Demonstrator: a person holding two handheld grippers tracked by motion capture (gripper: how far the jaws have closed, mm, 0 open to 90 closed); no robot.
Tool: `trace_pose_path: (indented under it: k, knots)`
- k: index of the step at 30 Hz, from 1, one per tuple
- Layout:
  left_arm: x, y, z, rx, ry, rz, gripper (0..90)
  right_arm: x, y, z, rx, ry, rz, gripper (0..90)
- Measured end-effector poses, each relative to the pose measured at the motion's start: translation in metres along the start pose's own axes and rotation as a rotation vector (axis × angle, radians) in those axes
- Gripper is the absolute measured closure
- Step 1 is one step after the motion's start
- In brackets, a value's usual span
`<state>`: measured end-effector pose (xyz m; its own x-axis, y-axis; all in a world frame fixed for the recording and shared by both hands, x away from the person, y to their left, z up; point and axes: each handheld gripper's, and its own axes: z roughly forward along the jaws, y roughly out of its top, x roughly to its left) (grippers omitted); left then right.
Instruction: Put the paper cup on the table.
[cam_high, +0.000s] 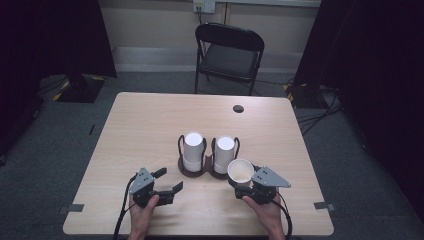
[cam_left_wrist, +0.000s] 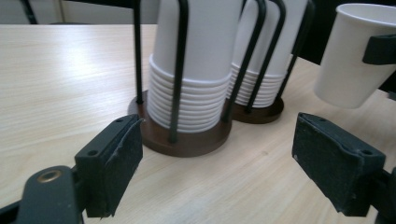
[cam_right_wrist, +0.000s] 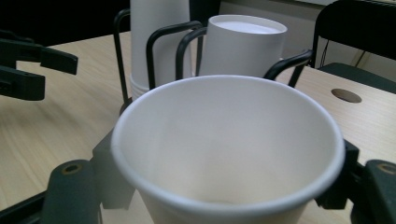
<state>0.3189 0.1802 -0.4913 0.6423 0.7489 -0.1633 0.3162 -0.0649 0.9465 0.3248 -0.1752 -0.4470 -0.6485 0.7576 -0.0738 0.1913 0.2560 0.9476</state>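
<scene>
Two stacks of upside-down white paper cups stand in a brown double holder with black wire loops: the left stack (cam_high: 193, 150) (cam_left_wrist: 196, 65) and the right stack (cam_high: 224, 152) (cam_right_wrist: 245, 46). My right gripper (cam_high: 245, 181) is shut on a single upright paper cup (cam_high: 240, 171) (cam_right_wrist: 229, 149) (cam_left_wrist: 352, 56), held just in front and right of the holder, mouth up and empty. My left gripper (cam_high: 167, 180) (cam_left_wrist: 233, 163) is open near the table's front left, its jaws facing the holder base (cam_left_wrist: 187, 140) with nothing between them.
The wooden table (cam_high: 150, 120) has a round cable hole (cam_high: 238, 108) near its far edge. A black folding chair (cam_high: 227, 55) stands behind the table. Dark curtains hang at both sides, with cables on the floor.
</scene>
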Motion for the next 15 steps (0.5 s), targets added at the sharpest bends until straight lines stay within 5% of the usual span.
trace_pose_path:
  k: [7,11,15]
  knots:
    - [-0.004,-0.006,-0.002,-0.039,0.086,0.031,16.1,-0.015,0.002,-0.001,-0.008,-0.048,0.014,24.3]
    - [-0.003,-0.006,-0.002,-0.051,0.090,0.039,16.3,-0.027,0.004,-0.005,-0.085,-0.051,0.072,24.4]
    - [-0.004,-0.006,-0.001,-0.045,0.111,0.045,16.3,-0.039,0.007,-0.004,-0.099,-0.091,0.094,24.5]
